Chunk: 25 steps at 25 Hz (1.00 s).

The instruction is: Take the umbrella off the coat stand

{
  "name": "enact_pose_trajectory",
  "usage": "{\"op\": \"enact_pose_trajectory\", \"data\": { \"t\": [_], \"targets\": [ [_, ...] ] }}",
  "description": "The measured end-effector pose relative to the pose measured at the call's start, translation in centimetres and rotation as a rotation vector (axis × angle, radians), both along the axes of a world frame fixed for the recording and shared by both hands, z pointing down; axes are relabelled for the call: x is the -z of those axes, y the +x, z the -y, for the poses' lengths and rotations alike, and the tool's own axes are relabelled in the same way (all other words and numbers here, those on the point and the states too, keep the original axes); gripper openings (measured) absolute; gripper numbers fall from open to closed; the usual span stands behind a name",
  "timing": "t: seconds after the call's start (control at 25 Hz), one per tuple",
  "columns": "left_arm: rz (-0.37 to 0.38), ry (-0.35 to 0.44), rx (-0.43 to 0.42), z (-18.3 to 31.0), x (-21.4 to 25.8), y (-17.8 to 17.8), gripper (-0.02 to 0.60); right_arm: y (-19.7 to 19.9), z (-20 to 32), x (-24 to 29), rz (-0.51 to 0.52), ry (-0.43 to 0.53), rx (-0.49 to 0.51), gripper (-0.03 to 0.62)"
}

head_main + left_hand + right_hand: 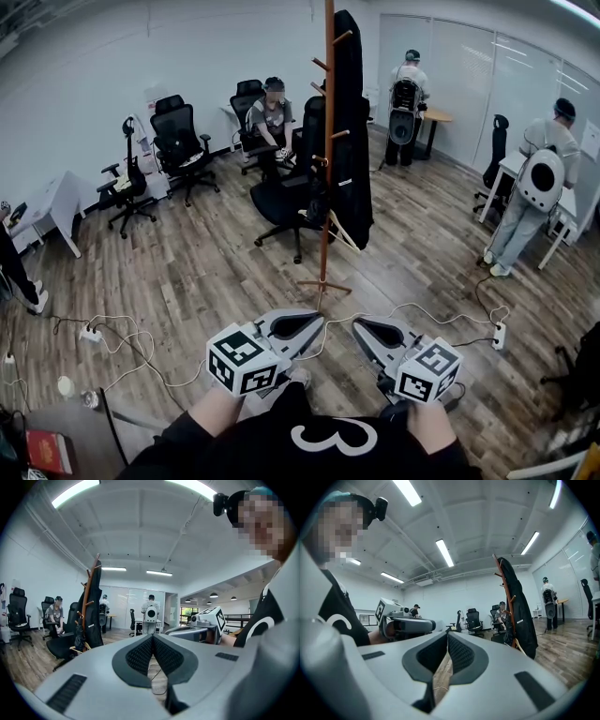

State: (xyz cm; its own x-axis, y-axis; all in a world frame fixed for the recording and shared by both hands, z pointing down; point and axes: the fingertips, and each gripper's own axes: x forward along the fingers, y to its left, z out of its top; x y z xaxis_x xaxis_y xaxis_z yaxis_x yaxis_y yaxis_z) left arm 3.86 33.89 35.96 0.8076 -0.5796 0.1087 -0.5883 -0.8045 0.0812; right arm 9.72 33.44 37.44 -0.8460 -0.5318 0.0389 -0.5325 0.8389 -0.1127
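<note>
The wooden coat stand [328,141] rises from the floor just ahead of me, with a long black coat [352,131] on its right side. A dark folded bundle, seemingly the umbrella [320,202], hangs low on the pole beside pale wooden sticks. In the left gripper view the coat stand [87,603] is far off to the left; in the right gripper view the coat stand [505,599] is to the right. My left gripper [317,321] and right gripper [358,324] are held side by side, well short of the stand's base. Both are shut and hold nothing.
A black office chair [286,197] stands right behind the stand, with more chairs [178,141] and a seated person [272,117] further back. Two people stand at desks on the right [539,187]. White cables and power strips [92,333] run over the wooden floor near my feet.
</note>
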Motion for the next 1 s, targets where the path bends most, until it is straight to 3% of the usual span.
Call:
{"op": "enact_pose_trajectory", "data": {
  "t": [0.36,1.0],
  "targets": [
    [-0.008,-0.044,0.006,7.6,-1.7,-3.2,0.015,-2.7,7.9,-1.4,0.023,-0.038,-0.016,0.028],
    [0.011,-0.153,-0.015,27.9,-2.6,-8.1,0.015,-7.9,27.3,-2.8,0.052,-0.155,-0.050,0.028]
  ]
}}
